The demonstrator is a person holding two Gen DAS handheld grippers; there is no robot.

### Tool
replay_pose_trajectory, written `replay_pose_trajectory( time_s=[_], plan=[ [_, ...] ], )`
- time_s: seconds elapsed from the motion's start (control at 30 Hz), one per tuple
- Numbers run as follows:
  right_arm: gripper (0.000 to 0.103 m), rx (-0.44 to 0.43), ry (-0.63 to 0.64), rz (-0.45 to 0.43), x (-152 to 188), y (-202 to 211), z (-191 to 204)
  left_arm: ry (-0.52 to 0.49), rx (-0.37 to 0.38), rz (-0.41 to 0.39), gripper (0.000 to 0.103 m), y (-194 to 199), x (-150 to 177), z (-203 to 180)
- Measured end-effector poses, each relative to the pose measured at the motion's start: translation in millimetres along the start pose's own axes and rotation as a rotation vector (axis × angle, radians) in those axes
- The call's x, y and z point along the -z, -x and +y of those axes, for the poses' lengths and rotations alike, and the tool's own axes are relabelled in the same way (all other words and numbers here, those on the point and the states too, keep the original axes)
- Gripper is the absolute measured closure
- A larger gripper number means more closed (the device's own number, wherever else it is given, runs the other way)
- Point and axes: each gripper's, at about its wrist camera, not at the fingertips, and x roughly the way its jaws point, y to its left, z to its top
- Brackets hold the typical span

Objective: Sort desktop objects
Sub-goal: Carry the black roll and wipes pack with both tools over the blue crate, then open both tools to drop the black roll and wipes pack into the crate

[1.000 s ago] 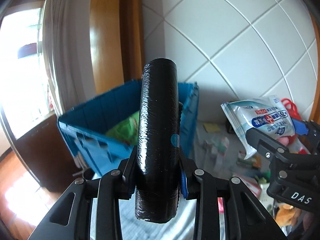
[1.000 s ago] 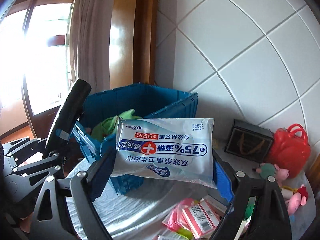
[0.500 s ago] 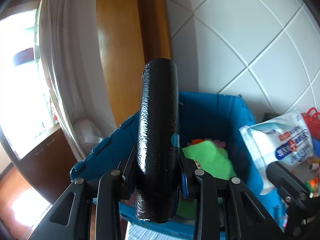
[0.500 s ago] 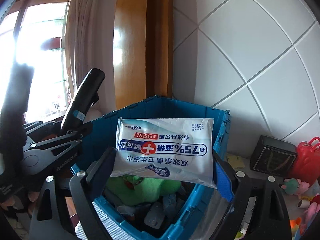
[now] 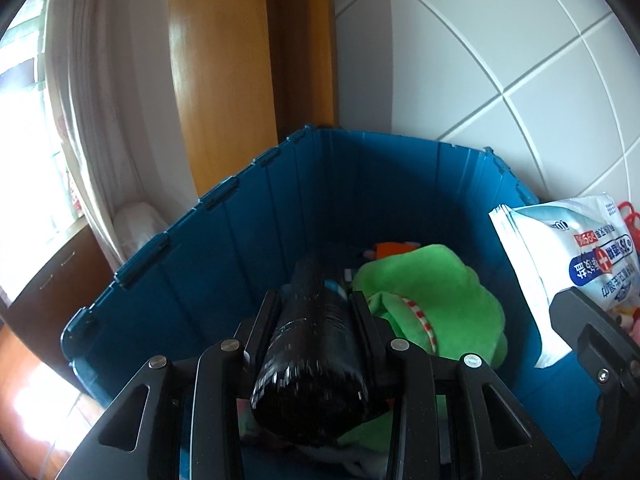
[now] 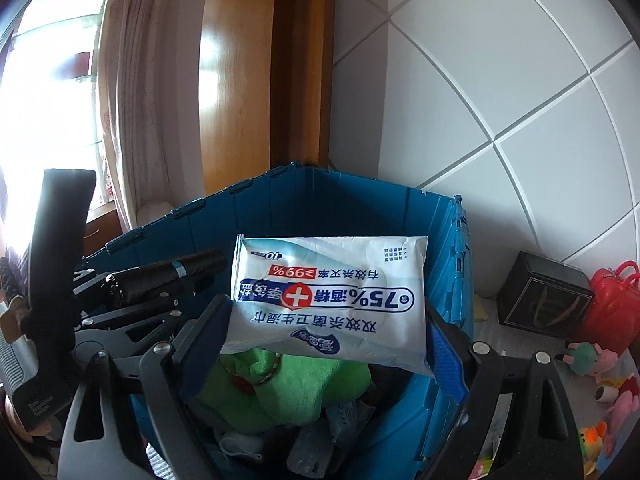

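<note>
right claw (image 6: 326, 328) gripping wipes pack (image 6: 332, 300), blue crate (image 6: 360, 196)

Place: a room in a home
Walls: large white tiles (image 6: 500, 80) meeting a wooden door frame (image 6: 240, 80)
Window: pale curtain (image 6: 132, 100) beside bright glass
Storage: blue folding crate (image 5: 280, 220) holding a green plush toy (image 5: 432, 292)
Clutter: small pig figures (image 6: 600, 360), red toy case (image 6: 612, 304), black box (image 6: 540, 300)

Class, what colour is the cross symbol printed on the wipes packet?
White, on a red circle, on the wipes packet; clearest in the right wrist view.
</note>
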Motion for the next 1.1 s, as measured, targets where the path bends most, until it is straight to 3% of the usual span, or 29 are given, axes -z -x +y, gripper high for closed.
replay_pose_trajectory(
  time_s=[0.07,0.13,0.2,0.23,0.77,1.1],
  plan=[
    [0.013,-0.010,-0.014,0.001,0,-2,-2,0.000,-0.031,-0.013,0.069,-6,1,-1],
    [0.009,0.002,-0.026,-0.022,-2,3,-4,-0.005,-0.020,-0.028,0.058,-5,-1,-3],
    [0.002,-0.001,-0.052,-0.007,-2,2,-8,-0.001,-0.018,-0.046,0.041,-3,-2,-3],
    [0.000,-0.006,-0.058,0.000,-3,1,-9,-0.006,-0.014,-0.055,0.040,0,-1,-3],
    [0.000,0.001,-0.074,0.040,1,-6,-10,0.017,-0.052,-0.066,0.034,4,-2,-2],
    [0.000,0.048,-0.075,0.044,9,3,-11,0.031,-0.052,-0.028,0.031,23,13,-4]
  ],
)
